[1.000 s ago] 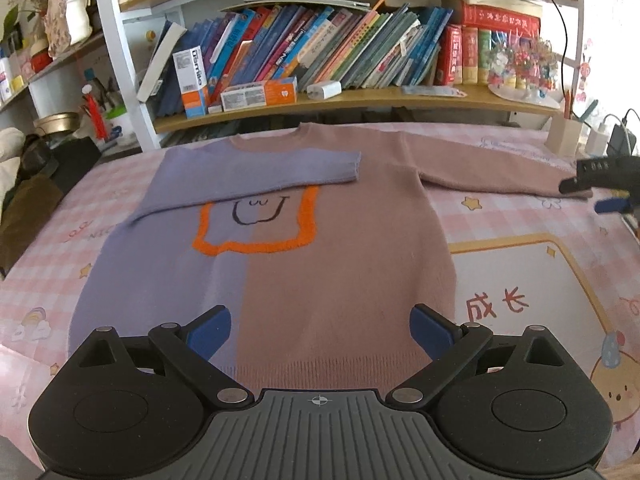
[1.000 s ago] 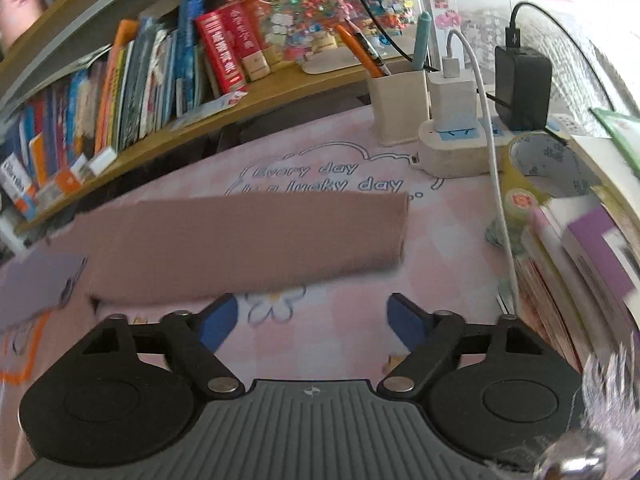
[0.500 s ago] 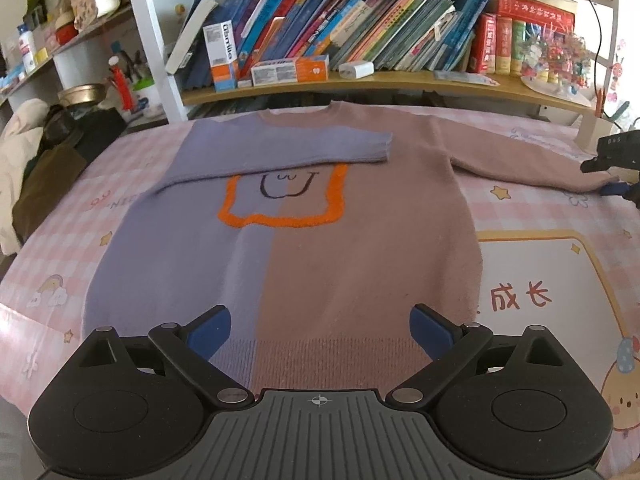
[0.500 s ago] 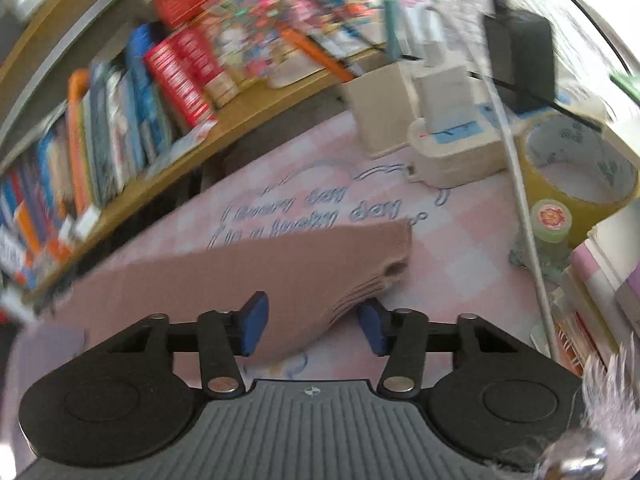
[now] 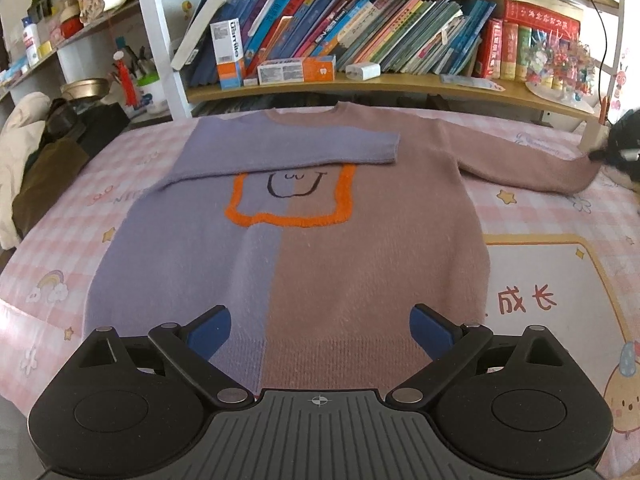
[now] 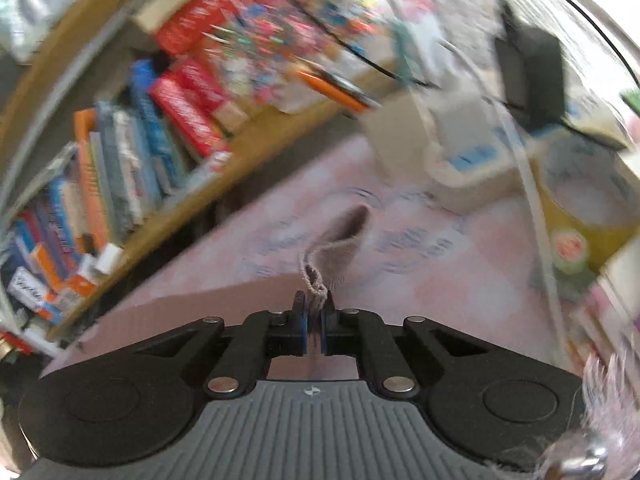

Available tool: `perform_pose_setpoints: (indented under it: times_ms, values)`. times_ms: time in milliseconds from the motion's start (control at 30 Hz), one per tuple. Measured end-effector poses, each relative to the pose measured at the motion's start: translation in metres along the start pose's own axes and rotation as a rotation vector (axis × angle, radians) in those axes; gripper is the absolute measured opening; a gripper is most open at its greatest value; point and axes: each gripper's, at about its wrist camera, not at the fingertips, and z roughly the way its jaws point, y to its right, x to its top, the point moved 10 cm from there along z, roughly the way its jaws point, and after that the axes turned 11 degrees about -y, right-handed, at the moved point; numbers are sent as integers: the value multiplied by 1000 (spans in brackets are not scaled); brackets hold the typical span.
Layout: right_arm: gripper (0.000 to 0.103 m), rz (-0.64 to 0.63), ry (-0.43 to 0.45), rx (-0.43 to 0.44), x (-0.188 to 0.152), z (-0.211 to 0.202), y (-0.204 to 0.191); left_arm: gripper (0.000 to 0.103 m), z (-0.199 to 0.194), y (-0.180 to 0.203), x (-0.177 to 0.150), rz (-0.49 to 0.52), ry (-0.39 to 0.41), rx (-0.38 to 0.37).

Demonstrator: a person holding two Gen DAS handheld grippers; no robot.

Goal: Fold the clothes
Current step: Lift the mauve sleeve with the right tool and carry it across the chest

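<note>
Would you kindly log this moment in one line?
left gripper: open, idle | right gripper: jaws just closed on brown sleeve cuff | purple sleeve: folded

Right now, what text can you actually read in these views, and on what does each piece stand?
"成长": pink tablecloth, right of the sweater.
Upright white box on the shelf: lettering too uncertain to quote.
Book spines, orange box: too small.
Right wrist view: blurred, unreadable.

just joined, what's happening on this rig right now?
A person is folding a sweater laid flat on the pink table cover. The purple sleeve is already folded across the chest. The right gripper has just closed on the brown sleeve's cuff. The left gripper hangs open over the hem.
</note>
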Motion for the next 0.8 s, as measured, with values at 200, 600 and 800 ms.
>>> perform_pose_setpoints:
  times_ms: [200, 600, 800]
  values:
    - [5, -81, 52, 103, 4, -10, -69, 98, -1, -14, 0, 5, 25, -26]
    - [5, -202, 120, 155, -21, -10, -202, 98, -1, -84, 13, 0, 98, -97]
    - [5, -254, 136, 168, -46, -2, -270, 98, -3, -119, 20, 22, 141, -131]
